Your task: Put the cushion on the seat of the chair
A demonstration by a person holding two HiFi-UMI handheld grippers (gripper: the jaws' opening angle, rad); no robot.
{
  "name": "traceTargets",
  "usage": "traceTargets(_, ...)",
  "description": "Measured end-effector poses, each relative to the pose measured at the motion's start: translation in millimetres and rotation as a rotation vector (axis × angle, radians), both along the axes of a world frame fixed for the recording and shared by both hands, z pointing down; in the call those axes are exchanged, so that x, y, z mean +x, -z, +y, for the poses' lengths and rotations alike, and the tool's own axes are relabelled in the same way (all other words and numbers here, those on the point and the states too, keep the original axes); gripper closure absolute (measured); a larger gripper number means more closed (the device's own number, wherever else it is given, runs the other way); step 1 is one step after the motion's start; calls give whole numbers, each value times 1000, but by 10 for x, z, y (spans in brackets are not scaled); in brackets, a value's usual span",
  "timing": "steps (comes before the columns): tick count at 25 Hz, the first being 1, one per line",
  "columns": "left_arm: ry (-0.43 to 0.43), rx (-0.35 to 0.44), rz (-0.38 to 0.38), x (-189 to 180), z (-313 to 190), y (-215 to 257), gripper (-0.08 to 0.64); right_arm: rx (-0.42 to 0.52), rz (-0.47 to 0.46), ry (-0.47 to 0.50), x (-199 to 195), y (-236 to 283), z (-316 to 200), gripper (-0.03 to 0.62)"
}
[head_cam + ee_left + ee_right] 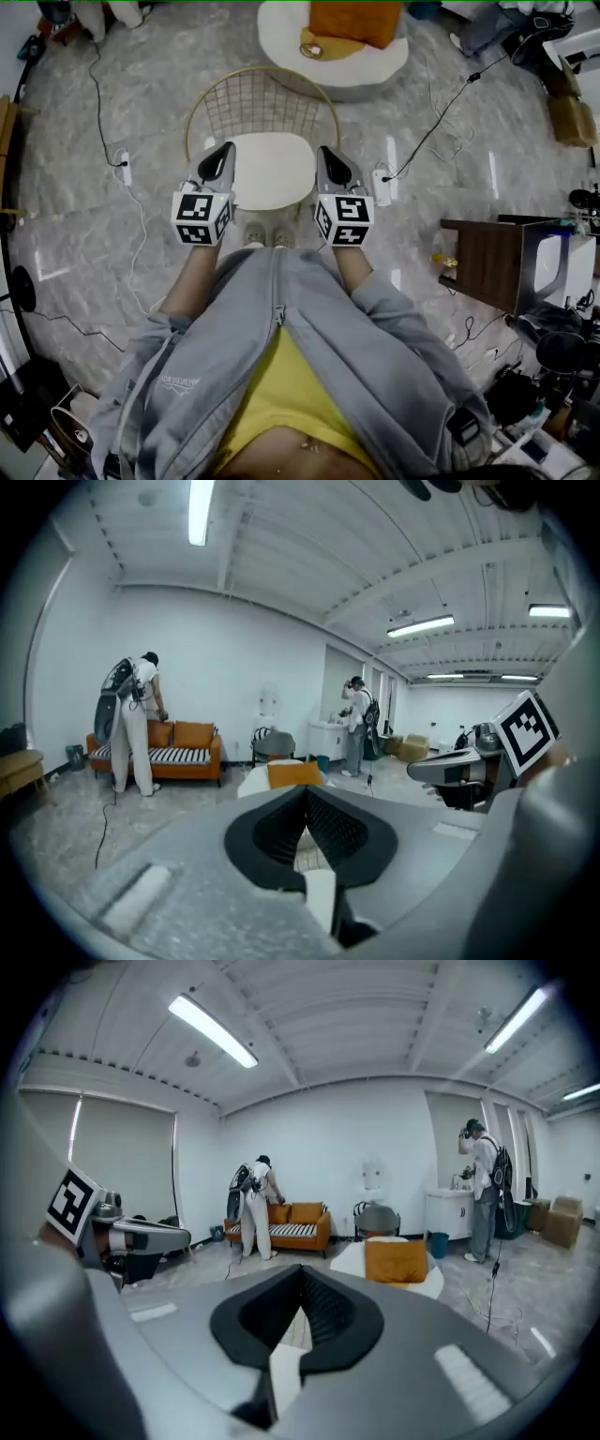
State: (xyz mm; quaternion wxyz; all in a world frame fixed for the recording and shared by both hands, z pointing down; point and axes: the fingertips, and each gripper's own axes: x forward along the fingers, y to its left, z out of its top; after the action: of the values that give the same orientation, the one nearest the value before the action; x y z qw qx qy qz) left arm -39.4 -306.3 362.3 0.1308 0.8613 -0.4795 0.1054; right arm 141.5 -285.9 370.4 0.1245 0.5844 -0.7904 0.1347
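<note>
Chair [262, 105] dead centre, wire back toward 12 o'clock, white pad [272, 171] on seat. White pouf [367, 75] at 12 o'clock carries orange cushion [356, 21] (well apart from chair). Left gripper [227, 150] and right gripper [324, 152] over seat's 9 and 3 o'clock edges, jaws closed together, nothing between.

Looks like a mock-home recording lab: cables [441, 117] and power strips [381, 186] across the marble floor [94, 234], orange sofa [291, 1227], strip lights [212, 1031], 2 backpack-wearing people [255, 1206].
</note>
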Motion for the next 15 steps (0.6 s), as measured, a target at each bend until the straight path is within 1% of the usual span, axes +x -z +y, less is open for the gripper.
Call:
traceTargets(3,36,102,32,-24,-54,532,552,94,-6,3,-18,464,-76,593)
traceTargets(7,65,235,57,-67,-89,1152,552,228,36,15,-39,1063,-169,594)
traceTargets(11,68,289,91,-71,-100,1545,552,335,61,35,-88,1625,-197,592)
traceTargets(15,71,321,80,-85,-69,1733,552,407,57,48,-177,1997,-159,592)
